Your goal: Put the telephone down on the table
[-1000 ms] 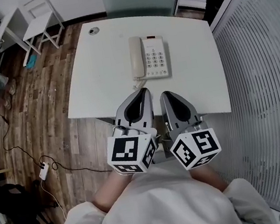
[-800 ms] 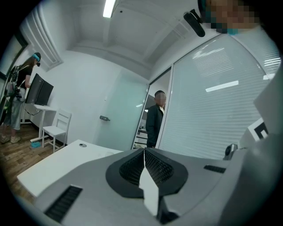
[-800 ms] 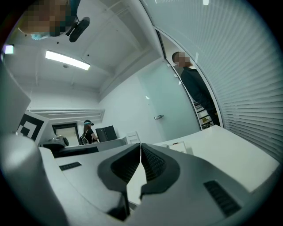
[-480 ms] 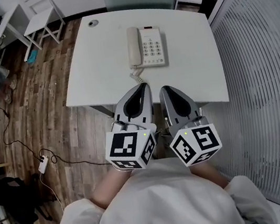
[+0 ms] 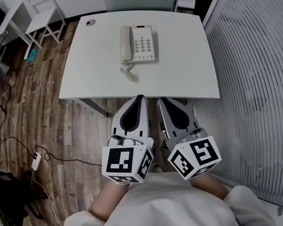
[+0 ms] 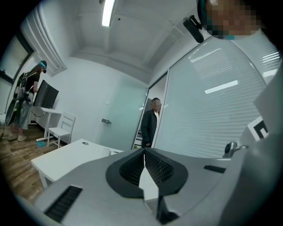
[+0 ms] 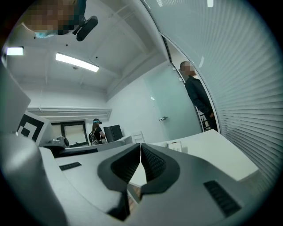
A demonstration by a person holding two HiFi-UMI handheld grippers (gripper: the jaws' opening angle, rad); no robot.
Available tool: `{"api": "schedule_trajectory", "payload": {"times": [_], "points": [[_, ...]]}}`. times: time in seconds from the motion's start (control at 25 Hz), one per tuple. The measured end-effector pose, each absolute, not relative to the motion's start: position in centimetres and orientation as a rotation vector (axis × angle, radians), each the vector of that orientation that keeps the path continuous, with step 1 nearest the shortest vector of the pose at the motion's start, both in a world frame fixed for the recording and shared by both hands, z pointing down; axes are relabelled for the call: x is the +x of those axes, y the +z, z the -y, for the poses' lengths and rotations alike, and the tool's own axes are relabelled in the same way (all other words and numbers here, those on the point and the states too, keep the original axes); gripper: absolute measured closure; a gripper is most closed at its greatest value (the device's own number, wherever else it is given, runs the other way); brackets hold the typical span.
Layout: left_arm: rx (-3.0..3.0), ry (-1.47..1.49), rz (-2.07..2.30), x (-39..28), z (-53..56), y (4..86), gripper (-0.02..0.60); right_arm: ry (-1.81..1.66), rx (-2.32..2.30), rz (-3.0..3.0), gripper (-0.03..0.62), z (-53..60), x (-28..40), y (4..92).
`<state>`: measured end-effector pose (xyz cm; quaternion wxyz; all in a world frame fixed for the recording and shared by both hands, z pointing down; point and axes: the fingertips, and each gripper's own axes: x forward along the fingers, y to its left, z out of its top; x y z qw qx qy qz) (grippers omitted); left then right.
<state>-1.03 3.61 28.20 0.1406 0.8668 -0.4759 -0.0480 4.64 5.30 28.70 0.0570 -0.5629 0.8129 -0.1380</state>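
Note:
A cream telephone (image 5: 137,43) with its handset on the cradle and a coiled cord lies on the white table (image 5: 87,76), towards the far side. Both grippers hang side by side in front of the table's near edge, off the tabletop, level and aimed at the table. My left gripper (image 5: 140,98) is shut with nothing in it; its jaws meet in the left gripper view (image 6: 143,151). My right gripper (image 5: 159,101) is shut and empty too, jaws together in the right gripper view (image 7: 140,145). A corner of the telephone (image 7: 176,145) shows over the right jaws.
A ribbed glass wall (image 5: 264,78) runs along the right of the table. Wooden floor with cables and a power strip (image 5: 35,163) lies to the left. A white chair (image 5: 41,14) stands at the back left. A person (image 6: 151,122) stands in the doorway beyond the table.
Both grippers have drawn back from the table, staying shut and side by side. The table and telephone now sit farther away in the head view.

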Motion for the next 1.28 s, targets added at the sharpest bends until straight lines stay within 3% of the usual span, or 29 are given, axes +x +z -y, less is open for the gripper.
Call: {"api": "schedule_trajectory", "payload": {"times": [0.52, 1.28], "points": [[2.496, -0.168, 1.413, 0.8, -13.2, 27.4, 0.572, -0.389, -1.665, -2.491, 0.563, -14.7, 6.6, 27.5], [2.536, -0.184, 1.370, -0.5, -16.5, 26.1, 0.572, -0.375, -1.715, -2.444, 0.565, -17.9, 5.4, 27.0]]}}
